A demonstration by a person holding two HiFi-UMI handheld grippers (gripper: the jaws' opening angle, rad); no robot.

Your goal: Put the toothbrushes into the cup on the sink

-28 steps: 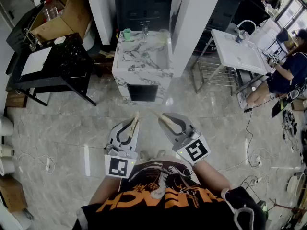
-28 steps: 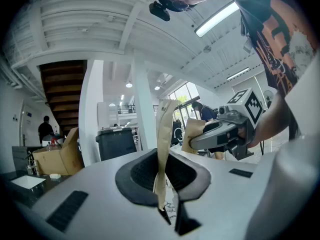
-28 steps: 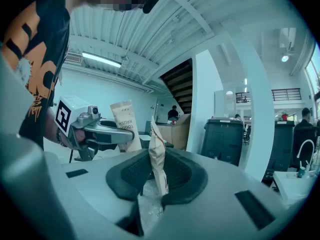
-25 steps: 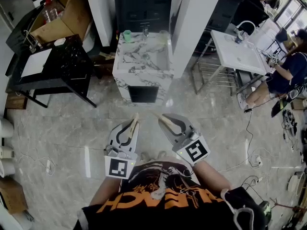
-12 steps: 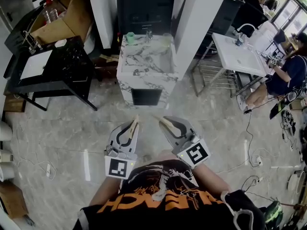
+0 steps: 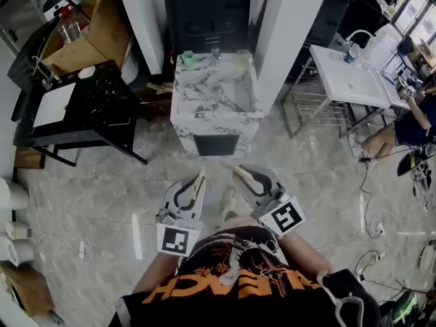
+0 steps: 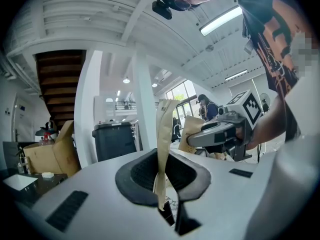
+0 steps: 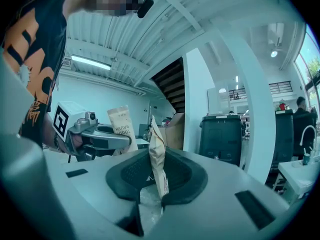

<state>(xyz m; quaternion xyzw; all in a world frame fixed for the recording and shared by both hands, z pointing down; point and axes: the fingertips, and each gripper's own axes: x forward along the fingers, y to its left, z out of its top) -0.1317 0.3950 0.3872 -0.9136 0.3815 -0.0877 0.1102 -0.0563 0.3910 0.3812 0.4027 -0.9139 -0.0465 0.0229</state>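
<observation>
The left claw [image 6: 198, 181] is held level in front of the person's body, and it is clenched on the left toothbrush packet [image 7: 163, 134]. This beige paper packet is pinched between the two dark pads and stands upright out of them, with its upper end well above the jaws. The right claw [image 6: 240, 174] is held level beside it, a little apart, and it is clenched on the right toothbrush packet [image 8: 156, 160], which is also seen edge-on and upright between the pads. In each gripper view the other claw is seen at the side with its own packet sticking out of the tip.

Both claws are held above the grey marble floor [image 6: 95, 182], and the tips are pointed toward the sink [image 6: 182, 111], a white marble stand with dark veins. The sink is well apart from the claws, further ahead in the head view. The green cup [image 6: 188, 58] is placed on the back left corner of the sink, next to the tap [image 6: 216, 52]. Both packets are thus far from the cup and are touched only by the pads.
</observation>
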